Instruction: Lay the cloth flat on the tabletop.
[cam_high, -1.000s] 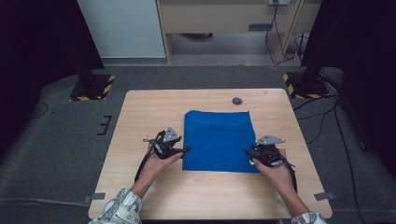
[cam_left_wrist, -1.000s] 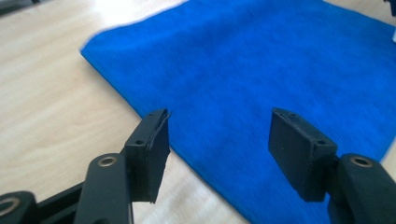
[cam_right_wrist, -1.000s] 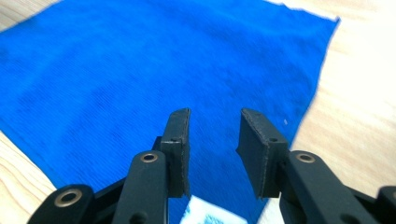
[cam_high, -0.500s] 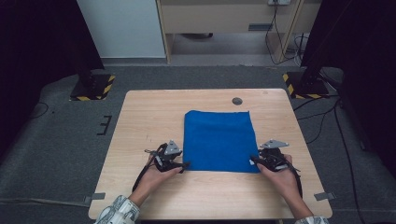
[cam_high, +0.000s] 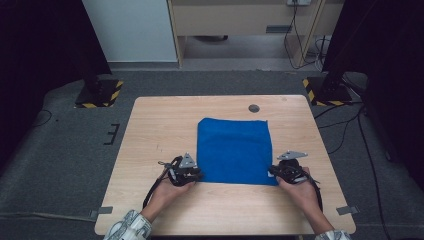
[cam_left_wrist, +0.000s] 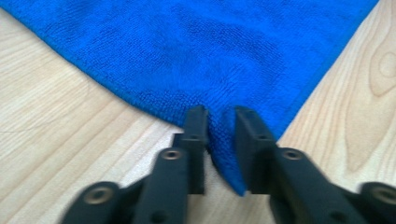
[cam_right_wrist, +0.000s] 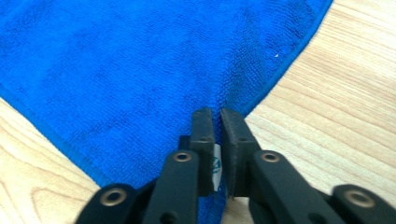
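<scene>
High view: a folded blue towel (cam_high: 234, 150) lies flat at the centre of a light wooden table (cam_high: 150, 130), its long sides running from 12 to 6 o'clock. I hold one gripper in each hand, and both sit at the towel's near edge. My left gripper (cam_high: 196, 175) is at the towel's 7 o'clock corner, with its grey three-cornered plate uppermost and its black cable looping off toward 7 o'clock. My right gripper (cam_high: 272, 173) is at the towel's 5 o'clock corner, carrying a like grey plate. A small dark round disc (cam_high: 254, 108) sits in the tabletop at 12 o'clock of the towel, near its far edge but apart from it. Beyond the table, two stand bases with yellow-and-black hazard stripes (cam_high: 97, 95) rest on grey floor at 10 and 2 o'clock.

Left gripper view: my left gripper (cam_left_wrist: 219, 122) has just been closing, and its two black jaws now pinch the towel (cam_left_wrist: 196, 51) at its corner, with a raised ridge of blue cloth between the pads. The rest of the towel spreads away toward 12 o'clock, with bare wood at 9 and 3 o'clock.

Right gripper view: my right gripper (cam_right_wrist: 217, 122) has likewise just been closing. Its jaws stand nearly together, clamped on the towel (cam_right_wrist: 140, 60) at its corner, where a small white label (cam_right_wrist: 216, 169) shows between them. Wood grain runs at 3 o'clock and 8 o'clock.
</scene>
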